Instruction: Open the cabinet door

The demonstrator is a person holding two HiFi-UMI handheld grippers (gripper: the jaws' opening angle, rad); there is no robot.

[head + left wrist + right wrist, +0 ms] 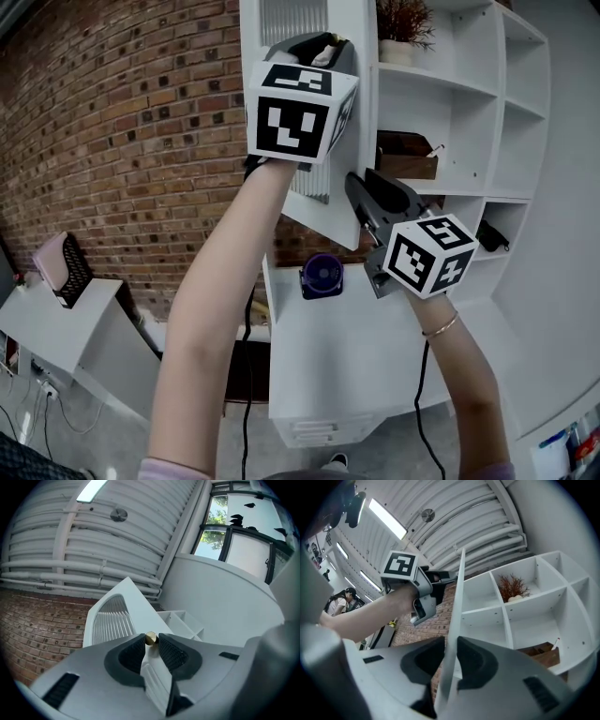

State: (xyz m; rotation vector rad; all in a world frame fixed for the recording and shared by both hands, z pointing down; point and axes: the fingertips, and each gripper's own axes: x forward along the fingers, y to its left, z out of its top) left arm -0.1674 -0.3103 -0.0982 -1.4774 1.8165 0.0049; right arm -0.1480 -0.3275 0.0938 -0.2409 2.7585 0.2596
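Head view: a white cabinet point(487, 122) stands against a brick wall point(122, 122). Its door point(323, 217), with a ribbed pane, is swung out from the open shelves and sits at 12 o'clock in the frame. The left gripper point(317, 49) reaches up at the door's face. The right gripper point(361, 192), at 4 o'clock from the left one, meets the door's lower edge. A plant point(405, 23) stands on the shelf at 1 o'clock, and a brown box point(408, 161) sits on the shelf below it.

Left gripper view: the fingers point(174, 654) are clamped on a small brass knob point(150, 638), which sits right between their tips. The door runs away toward 11 o'clock, its ribbed pane to the left of the knob.

Right gripper view: the fingers point(476, 660) are closed on the door's thin edge, one pad on each face. The edge rises from between them toward 12 o'clock. The shelves with the plant lie at 2 o'clock, and the left gripper is on the door's far side at 10 o'clock.
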